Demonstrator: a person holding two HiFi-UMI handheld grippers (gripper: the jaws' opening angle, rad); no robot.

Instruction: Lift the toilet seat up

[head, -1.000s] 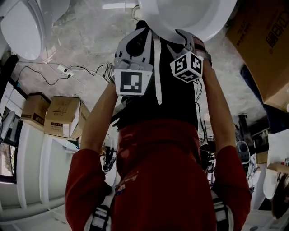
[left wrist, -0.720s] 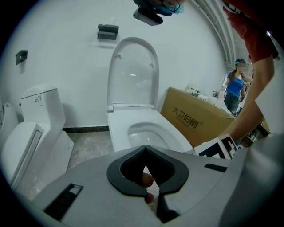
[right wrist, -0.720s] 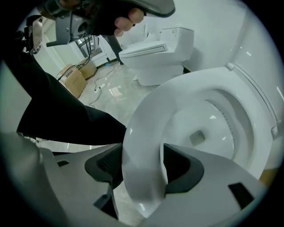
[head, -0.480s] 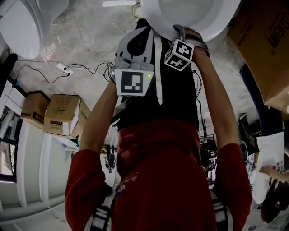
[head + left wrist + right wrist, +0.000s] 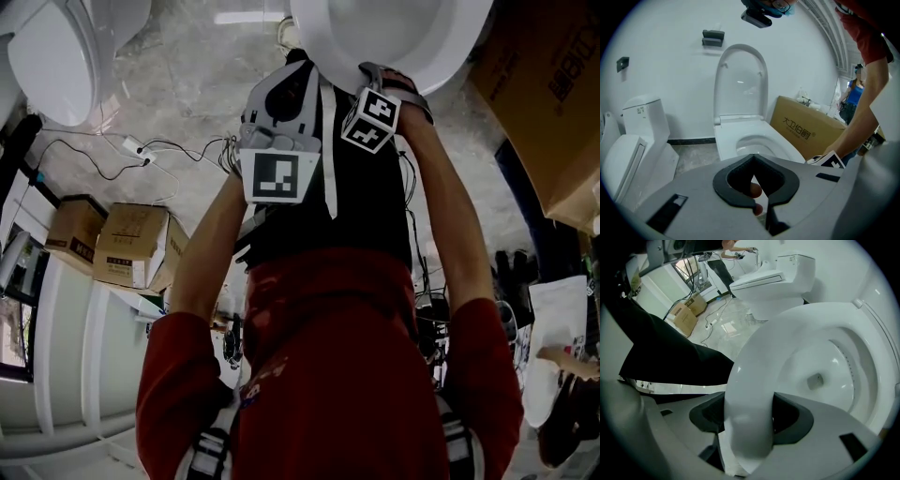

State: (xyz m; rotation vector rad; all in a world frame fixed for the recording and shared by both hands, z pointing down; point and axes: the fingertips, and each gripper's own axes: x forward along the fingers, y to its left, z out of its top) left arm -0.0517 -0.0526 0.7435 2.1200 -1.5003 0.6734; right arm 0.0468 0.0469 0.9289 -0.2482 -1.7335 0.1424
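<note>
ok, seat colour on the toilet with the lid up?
Plain glossy white toilet seat; best in the right gripper view.

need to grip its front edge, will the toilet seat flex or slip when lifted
The toilet seat looks like a thick moulded ring, so probably stiff. Its glossy sheen suggests it may slip. Joined at the back below the raised lid, it should swing up.

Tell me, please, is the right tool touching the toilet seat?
Cannot tell: the right gripper view has the toilet seat between the right tool's jaws, which have just been opening; no gap or press shows.
</note>
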